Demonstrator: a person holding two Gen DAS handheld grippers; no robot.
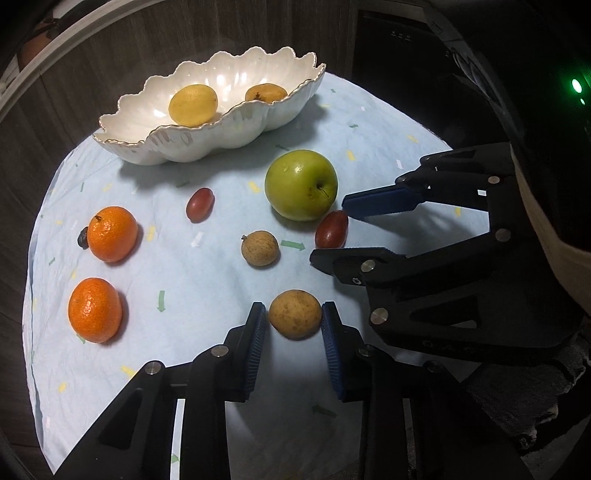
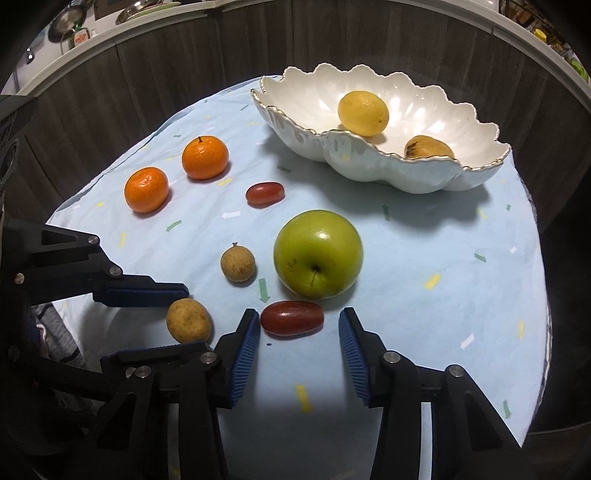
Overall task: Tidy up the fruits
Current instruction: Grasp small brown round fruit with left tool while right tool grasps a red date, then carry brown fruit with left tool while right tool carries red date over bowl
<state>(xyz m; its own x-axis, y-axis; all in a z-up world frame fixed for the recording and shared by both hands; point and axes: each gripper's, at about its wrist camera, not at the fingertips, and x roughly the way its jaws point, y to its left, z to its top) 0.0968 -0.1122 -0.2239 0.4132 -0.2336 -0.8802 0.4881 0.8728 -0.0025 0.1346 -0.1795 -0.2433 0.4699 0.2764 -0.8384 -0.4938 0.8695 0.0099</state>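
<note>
A tan fruit (image 1: 294, 314) sat on the cloth between the left gripper (image 1: 294, 325) fingers, jaws spread, pads just beside it, contact unclear. Only the left view showed a small dark object (image 1: 83, 238) tucked behind one mandarin (image 1: 112, 234); only the right view showed a counter with kitchenware (image 2: 74, 33) along the back.

The red oblong fruit (image 2: 292, 318) lay with its long axis running left-right across the right gripper (image 2: 299, 332), jaws wide, not closed on it; its left end was close to one pad. A green apple (image 2: 317, 254) sat just behind it, stem toward the camera.

Beyond were a small brown fruit (image 2: 238, 264), a second red fruit (image 2: 265, 194), another mandarin (image 2: 146, 189), and a scalloped white bowl (image 2: 406, 173) holding a yellow fruit (image 2: 363, 113) and a brownish one (image 2: 428, 147). A light blue cloth (image 2: 443, 295) with arrow marks covered the round table, with dark wood panels (image 2: 147, 74) behind.
</note>
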